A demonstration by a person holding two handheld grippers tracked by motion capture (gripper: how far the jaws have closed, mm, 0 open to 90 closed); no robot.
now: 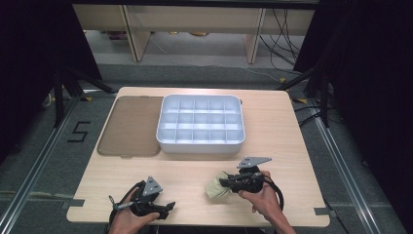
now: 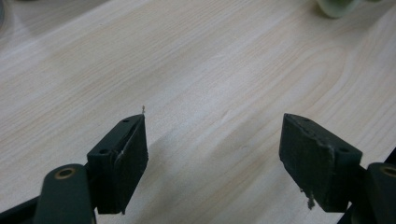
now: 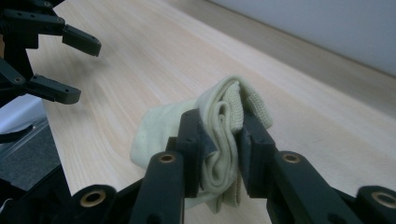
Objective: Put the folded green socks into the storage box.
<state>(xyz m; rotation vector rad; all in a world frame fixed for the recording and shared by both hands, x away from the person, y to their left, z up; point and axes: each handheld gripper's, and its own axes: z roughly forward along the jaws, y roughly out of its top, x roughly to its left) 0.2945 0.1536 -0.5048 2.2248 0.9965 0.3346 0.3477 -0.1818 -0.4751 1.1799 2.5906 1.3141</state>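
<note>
Sock sits bunched between the right tool's jaws, clenched tight, near the worktop's front edge. Pale yellow-green knit, ribbed cuff, folded soft lump. Left tool released: jaws wide apart over bare woodgrain, nothing between them; sock lies well off beyond its tips. High view adds a white plastic tray with grid compartments and a brown flat lid beside it, both far ahead of the tools. Right gripper view shows the knit close up.
</note>
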